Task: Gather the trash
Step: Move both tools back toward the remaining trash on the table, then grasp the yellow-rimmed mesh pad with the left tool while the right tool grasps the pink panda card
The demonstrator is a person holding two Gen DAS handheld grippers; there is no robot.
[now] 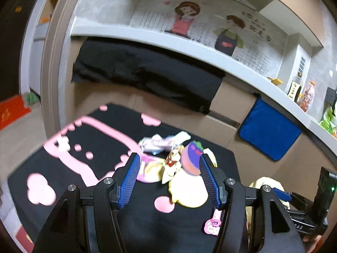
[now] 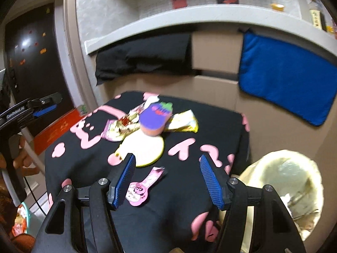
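Both grippers hang spread and empty above the black-and-pink cloth point(image 2: 147, 227), the right gripper point(image 2: 166, 179) nearest the pink tag-shaped wrapper point(image 2: 141, 187), the left gripper point(image 1: 169, 179) framing the pile farther on, probably to pick from it. That pile, a yellow disc point(image 2: 145, 147), a purple-topped sponge point(image 2: 154, 120) and crumpled snack wrappers point(image 1: 158, 144), sits mid-table. Only the right wrist view shows the lined bin point(image 2: 290, 181) fully, beside the table's right edge, handy for drops.

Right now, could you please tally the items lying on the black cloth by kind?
Crumpled snack wrappers: 4, as far as the blur shows
Purple-topped sponge block: 1
Round yellow pad: 1
Pink flat tag: 1
Total: 7
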